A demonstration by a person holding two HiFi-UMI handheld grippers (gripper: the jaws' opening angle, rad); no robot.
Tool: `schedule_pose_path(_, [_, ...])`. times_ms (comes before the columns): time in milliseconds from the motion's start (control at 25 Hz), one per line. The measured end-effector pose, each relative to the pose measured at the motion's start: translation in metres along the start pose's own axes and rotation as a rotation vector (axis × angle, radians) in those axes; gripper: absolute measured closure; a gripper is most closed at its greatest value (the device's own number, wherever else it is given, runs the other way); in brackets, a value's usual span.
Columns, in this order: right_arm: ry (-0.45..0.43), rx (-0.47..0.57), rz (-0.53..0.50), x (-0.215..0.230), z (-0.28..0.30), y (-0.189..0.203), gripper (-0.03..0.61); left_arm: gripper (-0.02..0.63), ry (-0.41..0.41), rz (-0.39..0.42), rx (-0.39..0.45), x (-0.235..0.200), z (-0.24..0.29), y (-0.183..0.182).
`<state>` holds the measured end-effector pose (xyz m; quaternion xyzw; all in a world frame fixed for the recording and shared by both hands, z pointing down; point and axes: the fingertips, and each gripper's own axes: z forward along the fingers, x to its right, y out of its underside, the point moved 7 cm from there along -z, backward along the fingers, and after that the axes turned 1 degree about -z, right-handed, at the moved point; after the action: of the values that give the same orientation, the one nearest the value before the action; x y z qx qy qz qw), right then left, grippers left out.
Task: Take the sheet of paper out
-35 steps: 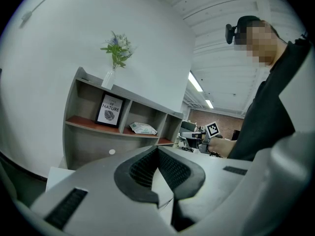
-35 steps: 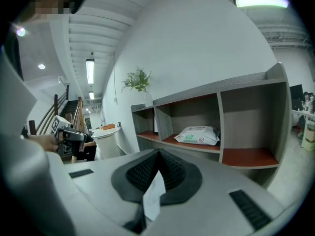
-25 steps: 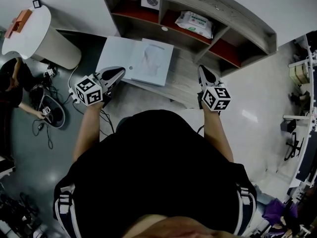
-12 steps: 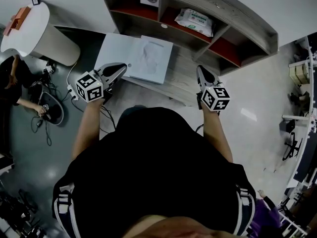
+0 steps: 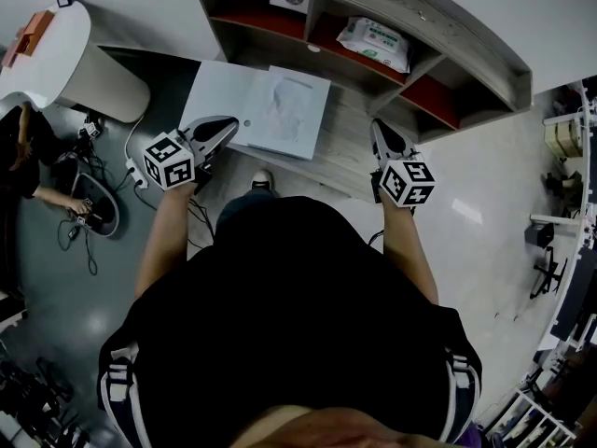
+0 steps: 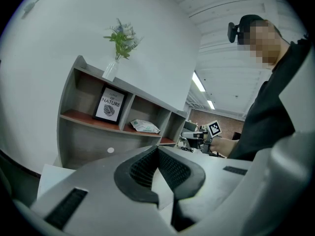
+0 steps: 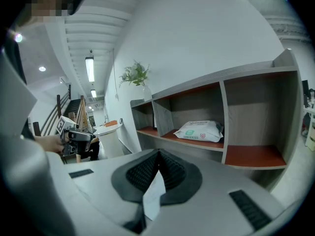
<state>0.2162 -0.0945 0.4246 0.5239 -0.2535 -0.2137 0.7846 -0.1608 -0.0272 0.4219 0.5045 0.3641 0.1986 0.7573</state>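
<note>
An open white folder [image 5: 219, 96] lies on the grey wooden desk [image 5: 345, 152], and a sheet of paper [image 5: 291, 110] with a faint drawing lies on its right half. My left gripper [image 5: 229, 122] hovers at the folder's near left corner, jaws shut with nothing between them. In the left gripper view its gripper [image 6: 157, 149] has the pads meeting, and a white corner of the folder [image 6: 49, 173] shows at the lower left. My right gripper [image 5: 378, 127] is over bare desk to the right of the folder, apart from it. In the right gripper view its gripper [image 7: 158, 154] is shut and empty.
A shelf unit [image 5: 448, 49] runs along the desk's back with a framed leaf print [image 6: 110, 104], a pack of wipes [image 5: 373, 40] and a vase with a plant [image 6: 120, 43]. A round white table [image 5: 56, 63] and a crouching person [image 5: 28, 157] are at the left, among floor cables.
Both grippers have edged a little closer to the desk. Their jaws stay shut, and the folder and sheet lie as before.
</note>
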Motion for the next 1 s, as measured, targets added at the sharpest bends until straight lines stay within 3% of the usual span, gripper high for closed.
schedule_pose_path(560, [0.024, -0.012, 0.023, 0.000, 0.042, -0.012, 0.566, 0.592, 0.043, -0.010, -0.013, -0.060, 0.015, -0.021])
schedule_pose_path(760, [0.037, -0.025, 0.033, 0.002, 0.054, -0.013, 0.566, 0.592, 0.025, -0.030, -0.059, -0.083, 0.025, -0.019])
schedule_pose_path(1000, [0.048, -0.045, 0.044, 0.005, 0.066, -0.011, 0.566, 0.592, 0.069, -0.046, -0.065, -0.105, 0.037, -0.015])
